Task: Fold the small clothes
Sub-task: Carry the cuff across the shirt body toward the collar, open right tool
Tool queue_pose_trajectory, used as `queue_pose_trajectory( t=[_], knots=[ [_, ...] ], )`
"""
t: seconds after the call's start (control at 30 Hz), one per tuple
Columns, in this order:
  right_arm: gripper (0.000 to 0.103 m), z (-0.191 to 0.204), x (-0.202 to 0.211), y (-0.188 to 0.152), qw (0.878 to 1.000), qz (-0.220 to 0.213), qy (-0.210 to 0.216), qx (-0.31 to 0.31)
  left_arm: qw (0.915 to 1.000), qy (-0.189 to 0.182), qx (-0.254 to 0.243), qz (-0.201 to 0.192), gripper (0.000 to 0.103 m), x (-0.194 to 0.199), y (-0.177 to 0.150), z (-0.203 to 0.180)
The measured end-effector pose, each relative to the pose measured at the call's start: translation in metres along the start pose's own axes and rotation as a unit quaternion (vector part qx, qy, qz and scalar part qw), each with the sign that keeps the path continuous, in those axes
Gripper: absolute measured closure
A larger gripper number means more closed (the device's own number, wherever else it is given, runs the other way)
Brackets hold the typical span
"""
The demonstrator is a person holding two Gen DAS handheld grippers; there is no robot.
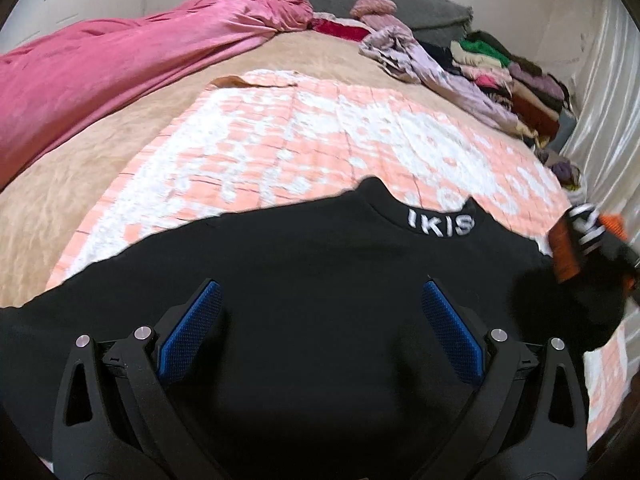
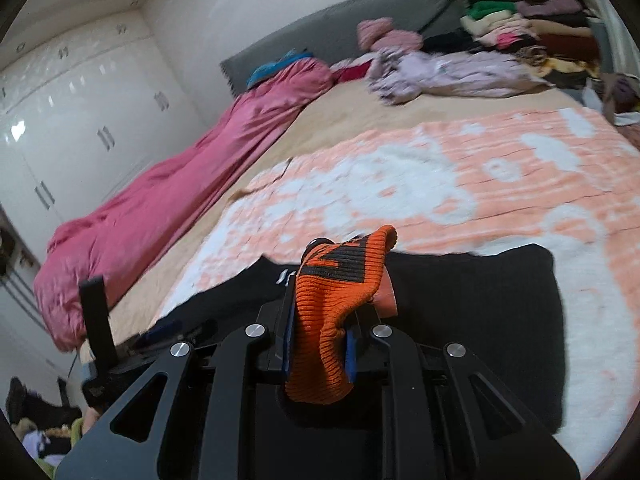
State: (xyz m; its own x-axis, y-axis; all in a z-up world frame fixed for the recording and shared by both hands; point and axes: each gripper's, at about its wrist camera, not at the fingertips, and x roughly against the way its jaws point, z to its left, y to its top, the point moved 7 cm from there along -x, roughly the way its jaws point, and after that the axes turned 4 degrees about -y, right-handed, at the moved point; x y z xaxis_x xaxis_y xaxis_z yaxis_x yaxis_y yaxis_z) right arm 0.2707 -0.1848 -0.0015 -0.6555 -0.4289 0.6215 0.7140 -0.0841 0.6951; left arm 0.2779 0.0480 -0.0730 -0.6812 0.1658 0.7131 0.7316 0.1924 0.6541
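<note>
Lying spread on the peach-and-white blanket [image 1: 320, 128] on the bed [image 1: 100, 176] is the black garment [image 1: 320, 280], its collar lettering facing away from the left wrist camera. The left gripper [image 1: 322, 300] is hovering over the garment's body with its jaws released; both blue pads [image 1: 192, 328] are standing well apart with only black fabric showing between them. The right gripper [image 2: 320, 344] is gripping the orange cuff [image 2: 332, 304] with its jaws clenched on the ribbed knit, which is bunching up between the pads and showing dark lettering. In the left wrist view the cuff is appearing at the garment's right edge, blurred. The rest of the garment is lying flat on the blanket in front of the right gripper. A pink quilt [image 1: 100, 76] is lying along the bed's far left side. A pile of clothes [image 1: 500, 72] is sitting at the bed's far right corner, near the grey headboard [image 2: 340, 28].
</note>
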Motion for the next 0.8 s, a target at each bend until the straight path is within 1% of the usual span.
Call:
queue_pose_trajectory(
  t=[0.1,0.2,0.23,0.3,0.37,0.43,0.5,0.53,0.6,0.63,0.67,0.73,0.8],
  knots=[
    [0.081,0.017,-0.014,-0.007,1.0,0.014,0.008,0.007,1.0,-0.003,0.006,-0.001,0.009,0.002,0.003,0.008],
    [0.079,0.028,-0.015,-0.008,1.0,0.013,0.015,0.014,0.9998,-0.014,0.004,0.011,0.009,-0.001,0.001,0.008],
    [0.072,0.03,-0.015,-0.008,1.0,0.012,0.016,0.016,0.9997,-0.02,0.003,0.015,0.009,-0.002,0.0,0.006],
    [0.065,0.03,-0.015,-0.007,1.0,0.008,0.01,0.019,0.999,-0.04,-0.002,0.022,0.009,-0.003,-0.004,0.0],
    [0.065,0.026,-0.014,-0.007,1.0,0.006,-0.007,0.026,0.9975,-0.066,-0.005,0.024,0.009,-0.002,-0.007,-0.009],
    [0.062,0.017,-0.013,-0.007,0.999,0.005,-0.027,0.025,0.9938,-0.109,-0.002,0.024,0.009,-0.001,-0.01,-0.021],
    [0.06,0.008,-0.01,-0.009,0.999,0.003,-0.042,0.026,0.9888,-0.146,0.003,0.033,0.012,-0.004,-0.015,-0.033],
    [0.06,0.002,-0.008,-0.011,0.998,0.002,-0.051,0.026,0.9882,-0.148,0.003,0.039,0.016,-0.007,-0.017,-0.036],
    [0.058,-0.006,-0.006,-0.014,0.998,0.001,-0.063,0.024,0.9892,-0.138,-0.001,0.049,0.024,-0.017,-0.022,-0.04],
    [0.058,-0.012,-0.004,-0.016,0.997,0.0,-0.069,0.02,0.989,-0.137,0.003,0.054,0.031,-0.022,-0.023,-0.041],
    [0.058,-0.017,-0.003,-0.017,0.997,0.001,-0.074,0.018,0.9884,-0.139,0.009,0.06,0.043,-0.026,-0.024,-0.041],
    [0.058,-0.029,0.002,-0.019,0.996,0.0,-0.085,0.007,0.9866,-0.145,0.02,0.071,0.059,-0.035,-0.029,-0.042],
    [0.058,-0.041,0.008,-0.021,0.995,-0.004,-0.096,-0.005,0.9886,-0.135,0.008,0.067,0.072,-0.039,-0.031,-0.046]
  ],
)
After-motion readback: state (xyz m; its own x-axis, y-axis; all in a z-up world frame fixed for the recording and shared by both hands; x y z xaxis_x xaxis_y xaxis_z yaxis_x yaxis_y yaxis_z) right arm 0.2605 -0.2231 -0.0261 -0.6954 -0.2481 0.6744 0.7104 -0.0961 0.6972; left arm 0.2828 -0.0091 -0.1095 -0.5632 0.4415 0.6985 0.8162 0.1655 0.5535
